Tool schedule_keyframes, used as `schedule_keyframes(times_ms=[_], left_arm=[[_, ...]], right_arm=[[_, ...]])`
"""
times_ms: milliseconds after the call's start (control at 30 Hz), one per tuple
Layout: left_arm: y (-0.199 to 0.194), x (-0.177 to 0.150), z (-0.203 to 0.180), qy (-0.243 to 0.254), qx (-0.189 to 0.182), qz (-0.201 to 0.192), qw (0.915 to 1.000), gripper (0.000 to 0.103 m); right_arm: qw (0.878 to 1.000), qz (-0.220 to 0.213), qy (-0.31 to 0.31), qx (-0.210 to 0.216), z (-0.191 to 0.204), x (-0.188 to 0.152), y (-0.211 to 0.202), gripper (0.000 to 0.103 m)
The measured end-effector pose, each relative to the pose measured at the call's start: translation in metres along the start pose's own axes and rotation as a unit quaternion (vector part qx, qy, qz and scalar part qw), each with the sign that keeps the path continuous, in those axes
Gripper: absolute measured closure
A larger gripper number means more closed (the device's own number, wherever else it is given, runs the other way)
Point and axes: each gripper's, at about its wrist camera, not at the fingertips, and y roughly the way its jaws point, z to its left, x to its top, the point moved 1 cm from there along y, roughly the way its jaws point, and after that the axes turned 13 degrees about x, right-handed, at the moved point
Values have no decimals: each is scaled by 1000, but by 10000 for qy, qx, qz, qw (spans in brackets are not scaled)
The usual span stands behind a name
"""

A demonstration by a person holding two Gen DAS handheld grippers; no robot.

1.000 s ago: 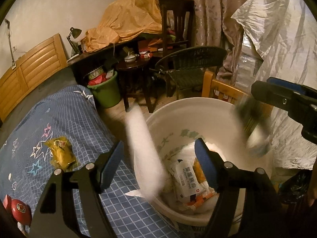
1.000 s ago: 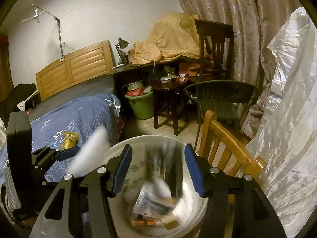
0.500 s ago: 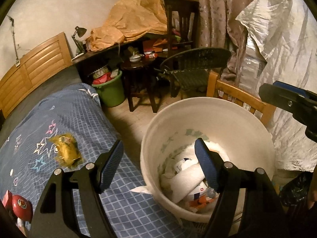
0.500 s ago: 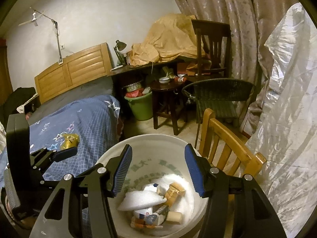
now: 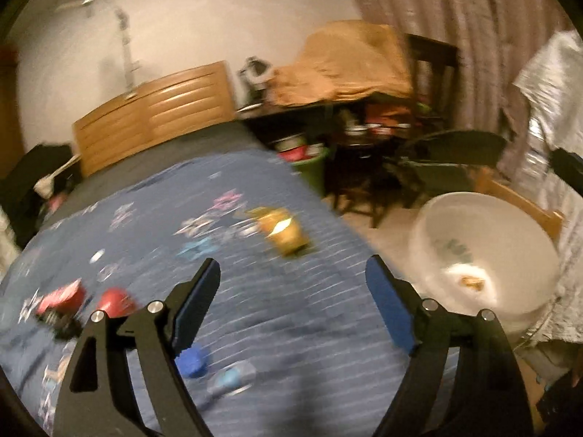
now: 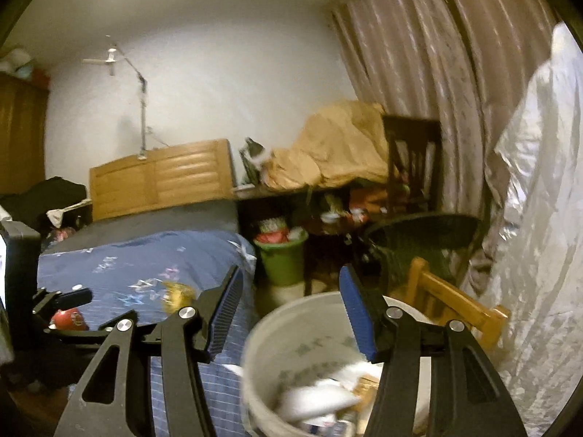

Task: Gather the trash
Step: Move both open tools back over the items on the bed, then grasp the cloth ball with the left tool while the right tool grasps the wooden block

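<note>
My left gripper (image 5: 293,300) is open and empty above the blue star-patterned bedspread (image 5: 153,225). A yellow snack wrapper (image 5: 282,231) lies on the bed just ahead of it. Red trash items (image 5: 109,300) lie at the left, and a blue cap (image 5: 191,360) and a small bottle (image 5: 233,378) lie near my left finger. The white bucket (image 5: 481,218) with trash inside stands to the right. My right gripper (image 6: 291,309) is open and empty above the bucket's rim (image 6: 291,309); white bags and wrappers (image 6: 320,400) lie inside. The view is blurred.
A wooden chair (image 6: 455,306) stands behind the bucket. A green bin (image 6: 284,258), a dark stool, a wicker chair (image 6: 426,233) and a cluttered desk stand beyond. Silver plastic sheeting (image 6: 539,218) hangs at the right. A wooden headboard (image 5: 153,113) is at the back.
My left gripper has swung left from the bucket to over the bed. My right gripper has risen and tilted up slightly. The trash dropped a second ago lies in the bucket.
</note>
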Motion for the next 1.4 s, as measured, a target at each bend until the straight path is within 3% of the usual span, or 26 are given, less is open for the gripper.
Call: schedule_keyframes(times_ms=[200,367,533,600,667,800,933,1033,1167,1300,1400], left_arm=[[-6,-27,90,-626,495,266,9965,22],[-11,-57,171,-952,766,470,9914,21],[2,-94,260,-1713,767,1014,9770,21],[11,-111,292,-2110,565,1296,9672,21],[18,-126,311,-2343,353,1459,9605,29],[37,-144,316,-2598,-167,1756,9494,34],[47,-148,310,-2520,-499,1721,9510,34],[63,-149,307,-2525,-669,1833,9477,40],[84,-156,306,-2697,-941,2056,9360,52],[85,-162,311,-2869,-1022,1949,9324,67],[81,-164,312,-2870,-938,1876,9347,70]], right_arm=[[9975,157,-128,670,73,-14,12,41],[9858,717,-121,1516,140,-29,35,35],[9529,1585,189,2579,213,-49,66,33],[9322,1992,420,2992,240,-58,84,32],[9086,2418,670,3339,267,-71,103,33],[8755,2918,869,3753,308,-84,132,33],[8385,3337,1288,4112,345,-91,162,34],[8278,3548,1368,4124,358,-97,184,38],[8121,3894,1538,4064,372,-115,211,43],[8050,4087,1574,4002,382,-129,223,46],[7985,4232,1627,3960,387,-141,232,60]])
